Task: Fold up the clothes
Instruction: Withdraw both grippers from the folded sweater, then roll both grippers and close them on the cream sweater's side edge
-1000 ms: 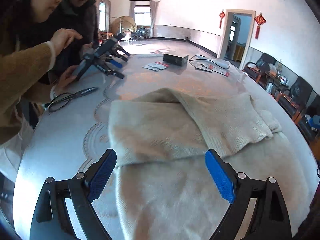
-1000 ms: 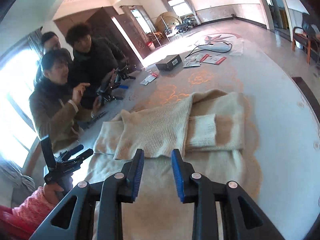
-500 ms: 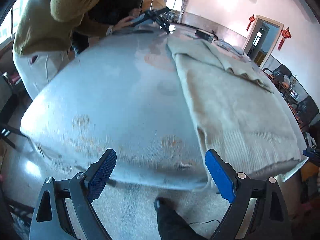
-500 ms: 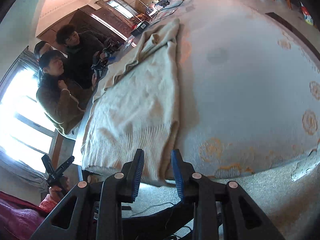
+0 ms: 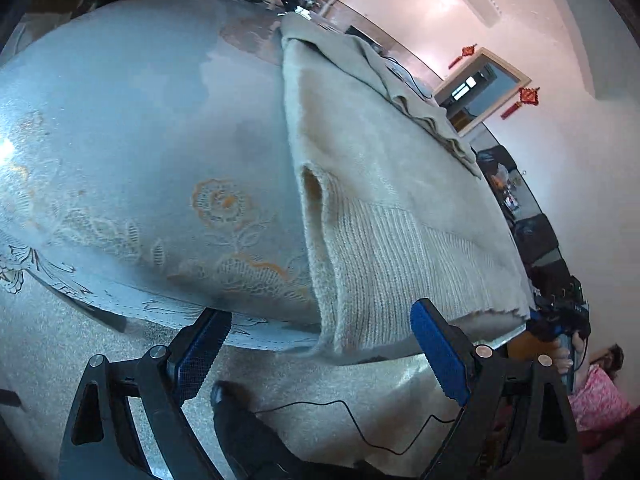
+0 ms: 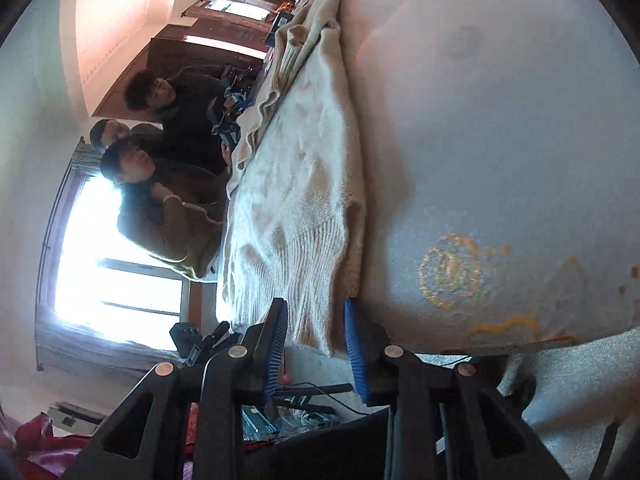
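Observation:
A cream knitted sweater [image 5: 384, 184] lies flat on the pale patterned table [image 5: 140, 128], its ribbed hem hanging slightly over the near edge and its sleeves folded across the far part. My left gripper [image 5: 320, 352] is open, its blue pads just below the hem's left corner and apart from it. In the right wrist view the same sweater [image 6: 304, 184] runs away from the camera. My right gripper [image 6: 314, 344] is open by a narrow gap, with the hem's right corner just ahead of the pads and nothing clamped.
Three people [image 6: 172, 160] stand at the table's far left side, handling another gripper device [image 6: 230, 116]. A shoe [image 5: 228, 400] and a thin cable [image 5: 360, 420] lie on the speckled floor below the table edge. A doorway [image 5: 476, 88] is at the back.
Both grippers have dropped from above the sweater to below the table's near edge and closed in on the hem corners. Both views have tilted. The sweater itself has not moved.

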`<state>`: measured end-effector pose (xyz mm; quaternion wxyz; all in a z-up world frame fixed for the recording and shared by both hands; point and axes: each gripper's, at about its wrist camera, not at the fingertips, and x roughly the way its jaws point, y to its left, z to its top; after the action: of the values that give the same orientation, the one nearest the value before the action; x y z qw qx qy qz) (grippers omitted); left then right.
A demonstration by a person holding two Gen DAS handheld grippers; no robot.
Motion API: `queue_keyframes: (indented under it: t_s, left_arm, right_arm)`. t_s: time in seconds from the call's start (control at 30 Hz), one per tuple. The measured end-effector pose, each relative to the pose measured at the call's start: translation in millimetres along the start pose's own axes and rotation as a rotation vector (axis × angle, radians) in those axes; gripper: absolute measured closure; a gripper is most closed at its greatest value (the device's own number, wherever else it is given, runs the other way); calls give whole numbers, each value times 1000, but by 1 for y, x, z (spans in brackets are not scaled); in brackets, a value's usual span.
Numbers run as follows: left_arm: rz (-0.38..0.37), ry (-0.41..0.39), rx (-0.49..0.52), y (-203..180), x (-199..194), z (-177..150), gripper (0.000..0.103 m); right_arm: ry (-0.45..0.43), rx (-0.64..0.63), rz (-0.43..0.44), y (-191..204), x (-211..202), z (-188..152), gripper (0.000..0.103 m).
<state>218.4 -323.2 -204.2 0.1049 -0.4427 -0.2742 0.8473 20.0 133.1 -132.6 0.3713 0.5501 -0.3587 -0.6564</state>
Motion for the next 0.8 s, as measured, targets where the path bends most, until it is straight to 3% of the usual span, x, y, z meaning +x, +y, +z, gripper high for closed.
queue_keyframes:
  t_s: [0.37, 0.63, 0.8]
  left_arm:
    - [-173, 112, -31, -9, 26, 8, 10]
    - [-301, 167, -48, -22, 40, 13, 10]
    - [-348, 150, -91, -17, 30, 17, 10]
  right_arm:
    - [76, -12, 53, 12, 34, 9, 74]
    - [32, -35, 50, 12, 31, -1, 74]
    - [40, -82, -28, 13, 21, -15, 74]
